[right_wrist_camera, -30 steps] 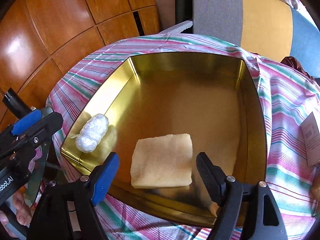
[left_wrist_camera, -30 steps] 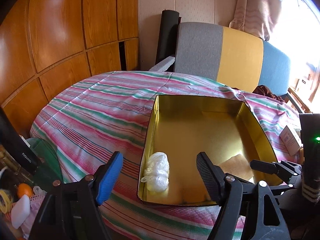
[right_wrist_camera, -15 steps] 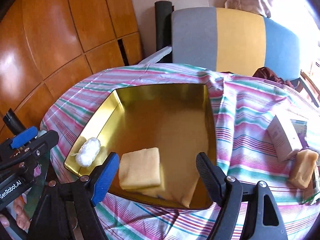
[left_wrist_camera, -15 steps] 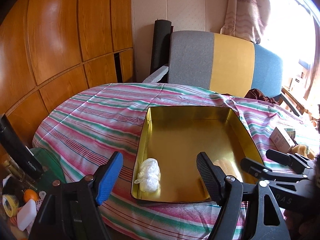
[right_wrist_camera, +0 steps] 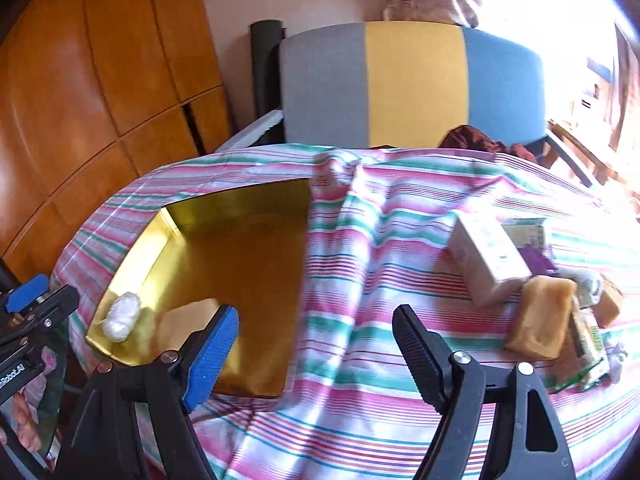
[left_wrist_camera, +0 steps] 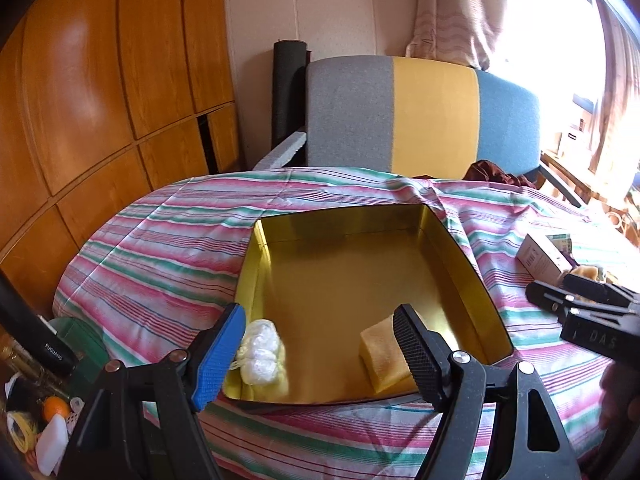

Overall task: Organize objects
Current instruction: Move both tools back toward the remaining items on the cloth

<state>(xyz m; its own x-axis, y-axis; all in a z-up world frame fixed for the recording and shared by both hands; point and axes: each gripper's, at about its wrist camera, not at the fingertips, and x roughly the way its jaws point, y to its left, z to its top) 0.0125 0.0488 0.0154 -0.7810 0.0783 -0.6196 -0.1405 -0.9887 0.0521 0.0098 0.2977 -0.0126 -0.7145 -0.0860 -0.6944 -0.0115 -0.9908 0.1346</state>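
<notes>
left gripper (left_wrist_camera: 320, 354): jaws apart, nothing between them; hangs over near edge of tin; blue pad at 9 o'clock side, black pad at 3 o'clock
right gripper (right_wrist_camera: 316, 352): jaws apart, nothing held; over bare cloth, between tin and pile; also seen in left view at 3 o'clock edge (left_wrist_camera: 580, 300)
tin (left_wrist_camera: 360, 220): gold, open, on cloth; holds wad and sponge only
wad (left_wrist_camera: 260, 346): white plastic wad, near-left corner of tin, touching left wall; 7 o'clock of tin centre
sponge (left_wrist_camera: 382, 354): yellow, flat on tin floor near front wall, 5 o'clock of centre; well apart from wad; partly hidden by black pad
cloth (right_wrist_camera: 360, 280): striped pink, green, white; covers table, wrinkled
box (right_wrist_camera: 486, 262): pale carton lying on cloth, 2 o'clock from right gripper, well apart from tin
soap (right_wrist_camera: 540, 316): tan block just beside box, touching its near end
pile rest (right_wrist_camera: 588, 332): small packets at right edge, too blurred to tell
chair (left_wrist_camera: 420, 116): grey, yellow, blue back at 12 o'clock behind table
hand (right_wrist_camera: 24, 420): fingers under left gripper, low left corner
</notes>
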